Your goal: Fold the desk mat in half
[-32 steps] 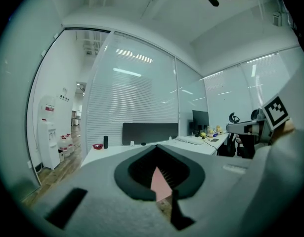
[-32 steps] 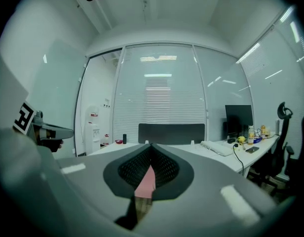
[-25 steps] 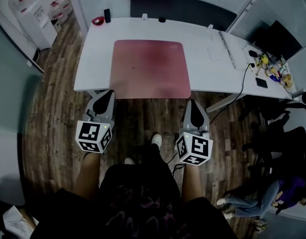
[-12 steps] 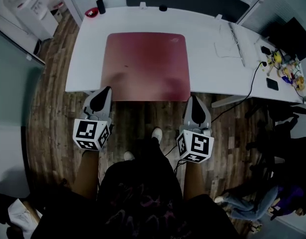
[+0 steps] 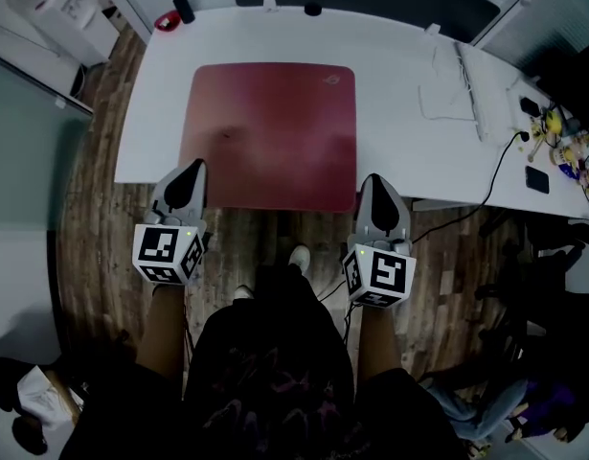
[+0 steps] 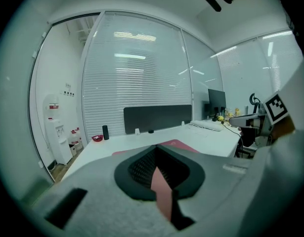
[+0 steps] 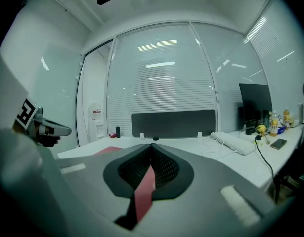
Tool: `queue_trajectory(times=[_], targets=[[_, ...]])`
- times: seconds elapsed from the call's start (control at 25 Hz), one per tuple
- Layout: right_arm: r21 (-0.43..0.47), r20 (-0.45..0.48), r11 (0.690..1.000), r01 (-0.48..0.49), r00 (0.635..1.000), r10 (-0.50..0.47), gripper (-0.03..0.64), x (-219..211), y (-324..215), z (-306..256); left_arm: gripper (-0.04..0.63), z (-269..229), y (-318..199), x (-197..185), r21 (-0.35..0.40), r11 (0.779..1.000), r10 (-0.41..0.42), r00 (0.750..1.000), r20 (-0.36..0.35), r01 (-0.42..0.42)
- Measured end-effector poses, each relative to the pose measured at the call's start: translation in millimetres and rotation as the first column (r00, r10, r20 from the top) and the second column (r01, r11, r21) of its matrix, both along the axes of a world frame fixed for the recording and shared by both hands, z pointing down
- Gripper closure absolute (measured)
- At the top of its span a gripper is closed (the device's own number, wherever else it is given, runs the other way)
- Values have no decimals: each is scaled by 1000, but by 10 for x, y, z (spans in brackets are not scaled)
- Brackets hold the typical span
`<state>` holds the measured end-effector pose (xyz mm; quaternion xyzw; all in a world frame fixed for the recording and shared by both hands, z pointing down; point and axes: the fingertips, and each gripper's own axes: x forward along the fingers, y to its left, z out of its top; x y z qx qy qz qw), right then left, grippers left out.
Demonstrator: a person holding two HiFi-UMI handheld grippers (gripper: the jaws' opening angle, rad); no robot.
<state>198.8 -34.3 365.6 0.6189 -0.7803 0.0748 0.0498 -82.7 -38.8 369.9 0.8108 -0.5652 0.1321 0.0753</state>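
Observation:
A red desk mat lies flat on the white desk, its front edge along the desk's near edge. My left gripper is shut, and its tip is over the mat's front left corner. My right gripper is shut too, just right of the front right corner. In the left gripper view the shut jaws point across the desk, with the mat beyond them. The right gripper shows the same, with the mat to its left. A red strip shows through each jaw slit. I cannot see either gripper lifting the mat.
A keyboard with a cable lies on the desk's right part, and small clutter sits at the far right end. A red bowl and a dark cylinder stand at the back left corner. Wooden floor surrounds the desk.
The desk and mat have come closer in the head view. Both grippers have moved forward to the mat's front corners. Their jaws stayed shut.

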Motion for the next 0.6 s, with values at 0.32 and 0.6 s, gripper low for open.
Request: queue_trajectory(times=[0.32, 0.6], targets=[[-1, 25, 999, 47, 999, -47, 611, 73, -324, 25, 595, -73, -179, 44, -1, 999, -39, 999, 29, 39], [18, 8, 998, 63, 998, -63, 611, -31, -466, -54, 595, -206, -303, -115, 21, 998, -56, 998, 41, 55]])
